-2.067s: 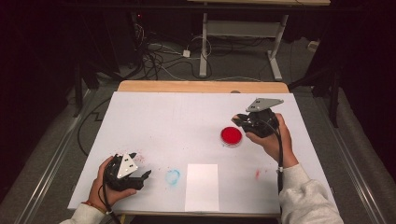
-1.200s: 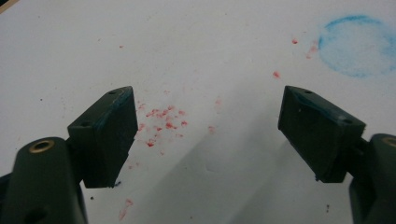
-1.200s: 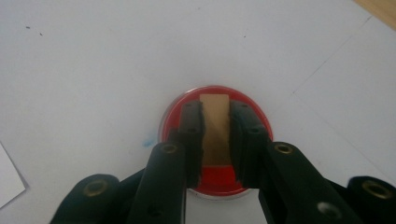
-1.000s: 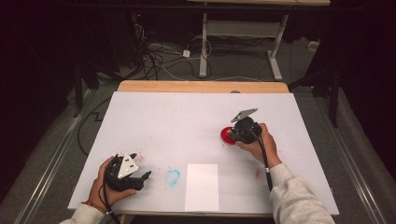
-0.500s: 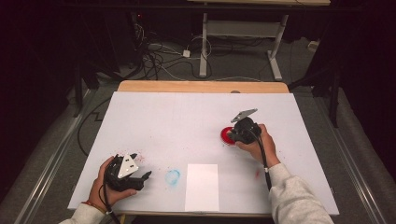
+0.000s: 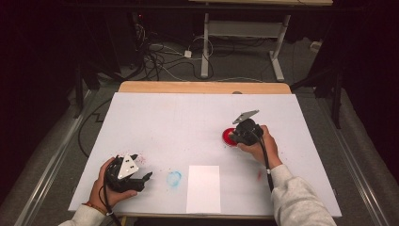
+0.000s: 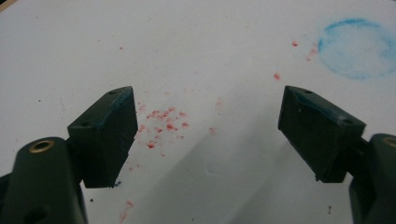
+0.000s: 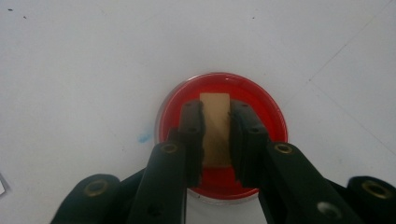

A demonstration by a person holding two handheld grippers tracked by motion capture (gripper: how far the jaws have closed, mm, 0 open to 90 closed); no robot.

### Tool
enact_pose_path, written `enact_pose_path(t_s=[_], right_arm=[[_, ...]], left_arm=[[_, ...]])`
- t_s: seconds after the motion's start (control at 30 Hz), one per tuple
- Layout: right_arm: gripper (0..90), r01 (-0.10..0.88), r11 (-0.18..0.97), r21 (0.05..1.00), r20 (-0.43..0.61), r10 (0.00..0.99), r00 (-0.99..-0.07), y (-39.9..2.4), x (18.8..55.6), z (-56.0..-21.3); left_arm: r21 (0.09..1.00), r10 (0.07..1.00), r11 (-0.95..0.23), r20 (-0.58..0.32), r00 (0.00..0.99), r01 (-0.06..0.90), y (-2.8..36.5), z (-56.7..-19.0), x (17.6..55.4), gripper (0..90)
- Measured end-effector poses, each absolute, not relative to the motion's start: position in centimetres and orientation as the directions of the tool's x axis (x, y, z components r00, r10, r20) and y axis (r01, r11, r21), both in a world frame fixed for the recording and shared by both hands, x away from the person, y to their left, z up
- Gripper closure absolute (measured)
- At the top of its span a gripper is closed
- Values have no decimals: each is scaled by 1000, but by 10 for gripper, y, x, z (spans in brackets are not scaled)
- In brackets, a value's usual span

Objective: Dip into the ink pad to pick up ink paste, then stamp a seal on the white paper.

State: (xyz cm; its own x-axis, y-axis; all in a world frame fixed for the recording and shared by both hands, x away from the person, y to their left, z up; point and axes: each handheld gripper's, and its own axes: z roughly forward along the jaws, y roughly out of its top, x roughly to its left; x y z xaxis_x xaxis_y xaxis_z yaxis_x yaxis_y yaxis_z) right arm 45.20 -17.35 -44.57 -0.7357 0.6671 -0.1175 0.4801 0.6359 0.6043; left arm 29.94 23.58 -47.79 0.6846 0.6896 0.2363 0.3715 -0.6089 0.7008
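Observation:
A round red dish (image 8: 268, 105) of red paint sits on the white table cover right of centre (image 6: 227, 136). A tan block (image 8: 215, 122) stands in the dish. My right gripper (image 8: 215, 109) is shut on that block, one pad pressing on each side, and points down into the dish (image 6: 238, 136). My left gripper (image 6: 142, 166) rests low at the front left, held in a hand. Its jaws stand wide open (image 7: 205, 116) with nothing between them, over a scatter of red specks (image 7: 161, 122).
A blue round smudge (image 6: 173, 178) marks the cover beside the left gripper (image 7: 357, 46). A white paper sheet (image 6: 203, 188) lies at the front middle, with a faint red smear (image 6: 259, 175) to its right. The table's wooden far edge (image 6: 202, 87) borders a floor with cables.
Two seconds back the right gripper was to the right of the dish; it then came down over the dish and has stayed there. The left gripper has not moved.

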Motion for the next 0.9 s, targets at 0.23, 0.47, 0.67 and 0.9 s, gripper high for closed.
enact_pose_path(t_s=[0.23,0.47,0.67,0.9], right_arm=[[765,477,646,596,-137,667,-732,-171,450,-446],[765,482,642,596,-129,670,-731,-171,451,-446],[765,475,650,593,-142,665,-733,-171,450,-445],[764,454,628,632,-140,668,-730,-176,448,-436]], left_arm=[[703,690,-606,231,686,373,237,-478,299,195],[703,692,-605,231,684,374,237,-478,297,194],[704,694,-602,229,682,377,238,-478,297,195],[700,688,-614,247,682,365,238,-478,297,195]])
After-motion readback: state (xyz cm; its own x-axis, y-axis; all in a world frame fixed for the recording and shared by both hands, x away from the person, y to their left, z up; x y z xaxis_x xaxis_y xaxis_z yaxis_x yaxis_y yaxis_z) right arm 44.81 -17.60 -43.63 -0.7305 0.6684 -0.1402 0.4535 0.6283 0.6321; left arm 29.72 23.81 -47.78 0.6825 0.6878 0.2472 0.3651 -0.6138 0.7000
